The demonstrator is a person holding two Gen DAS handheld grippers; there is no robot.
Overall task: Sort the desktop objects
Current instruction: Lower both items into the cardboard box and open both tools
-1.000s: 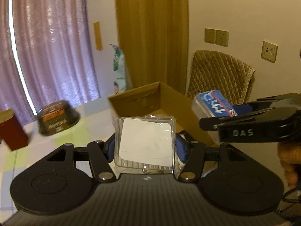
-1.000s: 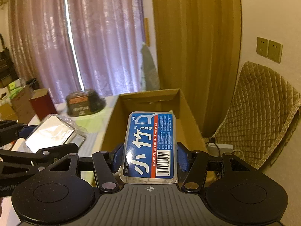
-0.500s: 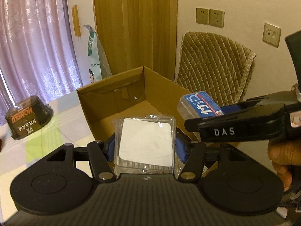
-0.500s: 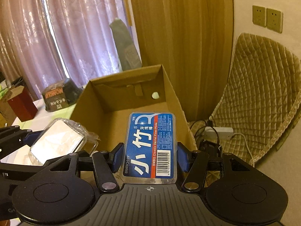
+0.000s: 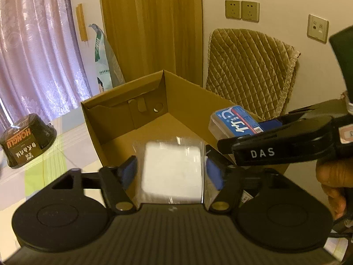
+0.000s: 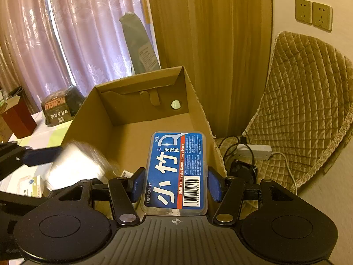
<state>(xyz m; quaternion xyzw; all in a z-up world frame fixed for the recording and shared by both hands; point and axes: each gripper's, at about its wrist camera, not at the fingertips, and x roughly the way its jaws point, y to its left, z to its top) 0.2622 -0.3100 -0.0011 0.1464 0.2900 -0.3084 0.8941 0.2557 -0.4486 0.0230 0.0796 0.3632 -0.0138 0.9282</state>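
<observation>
Quilted chair cover (image 6: pixel 304 101), wall sockets (image 5: pixel 241 10), purple curtains (image 5: pixel 33 50).

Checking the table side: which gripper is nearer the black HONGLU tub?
Left. The left gripper is beside the table where the HONGLU tub sits; the right gripper is farther off, over the cardboard box's opposite wall.

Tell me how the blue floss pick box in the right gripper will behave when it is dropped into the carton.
The floss pick box looks like rigid clear plastic, so probably stiff and light. Its glossy sides may slip between the fingers. Being flat, it should land flat in the cardboard carton rather than roll.
</observation>
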